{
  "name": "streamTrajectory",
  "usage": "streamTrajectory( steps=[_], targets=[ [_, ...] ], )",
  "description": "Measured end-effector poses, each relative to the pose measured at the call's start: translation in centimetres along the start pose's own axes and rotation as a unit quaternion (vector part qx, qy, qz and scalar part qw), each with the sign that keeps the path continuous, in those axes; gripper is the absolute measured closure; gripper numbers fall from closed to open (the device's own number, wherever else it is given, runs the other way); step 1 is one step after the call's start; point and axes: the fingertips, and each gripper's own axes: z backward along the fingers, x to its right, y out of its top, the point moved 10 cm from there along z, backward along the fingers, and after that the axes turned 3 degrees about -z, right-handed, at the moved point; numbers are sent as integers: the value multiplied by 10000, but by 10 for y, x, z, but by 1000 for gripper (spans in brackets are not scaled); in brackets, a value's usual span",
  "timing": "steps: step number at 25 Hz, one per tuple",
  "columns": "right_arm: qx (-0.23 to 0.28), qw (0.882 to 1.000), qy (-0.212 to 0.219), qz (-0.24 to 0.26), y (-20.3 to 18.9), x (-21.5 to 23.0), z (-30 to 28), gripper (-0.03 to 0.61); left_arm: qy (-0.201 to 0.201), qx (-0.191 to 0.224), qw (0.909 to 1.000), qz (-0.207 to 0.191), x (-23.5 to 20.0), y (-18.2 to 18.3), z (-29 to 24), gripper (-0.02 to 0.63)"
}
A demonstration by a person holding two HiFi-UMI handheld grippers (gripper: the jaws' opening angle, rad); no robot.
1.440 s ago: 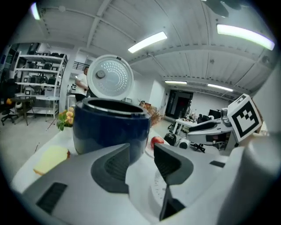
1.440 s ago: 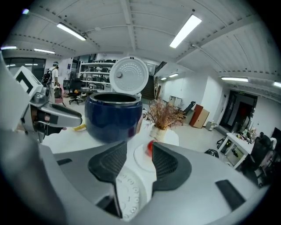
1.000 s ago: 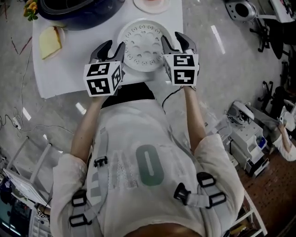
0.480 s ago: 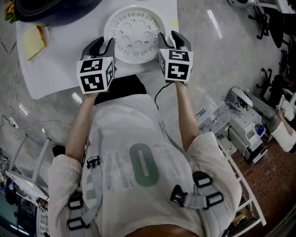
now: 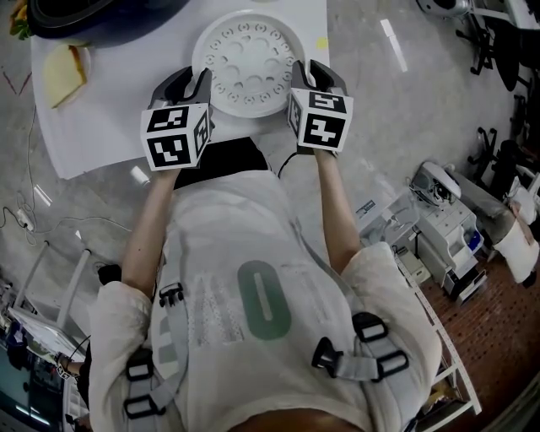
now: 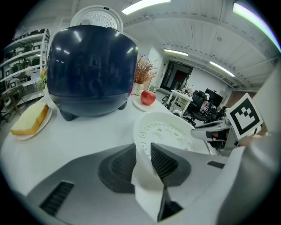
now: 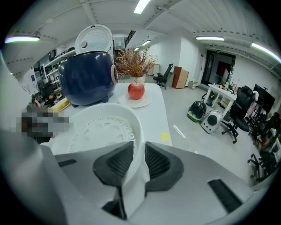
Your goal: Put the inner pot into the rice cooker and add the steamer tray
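Note:
The white round steamer tray (image 5: 251, 63), pierced with holes, lies flat on the white table (image 5: 110, 126) close to its near edge. My left gripper (image 5: 199, 85) has the tray's left rim (image 6: 141, 132) between its pads. My right gripper (image 5: 305, 76) has the right rim (image 7: 137, 132) the same way. Both pairs of jaws have just been closing, and each now presses on the thin rim wall. The dark blue rice cooker (image 5: 93, 13) stands at the far left with its white lid (image 6: 96, 17) raised. Its inside is hidden.
A yellow cake slice on a small plate (image 5: 63, 72) lies left of the tray. A red apple on a plate (image 7: 136, 91) and a dried plant (image 7: 134, 63) stand beyond it. A yellow note (image 5: 321, 42) marks the table's right edge, with floor past it.
Both grippers have come down and inward onto the tray's two sides. Since the middle frame they have hardly shifted.

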Motion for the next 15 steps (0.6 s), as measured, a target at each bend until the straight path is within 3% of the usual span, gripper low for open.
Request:
streamTrajectory(
  steps=[7, 15],
  targets=[
    [188, 9996, -127, 187, 7, 6, 7, 479, 133, 177, 9998, -31, 7, 14, -2, 511],
    [848, 9957, -268, 245, 43, 16, 25, 482, 259, 824, 9956, -355, 17, 52, 5, 512]
  ],
)
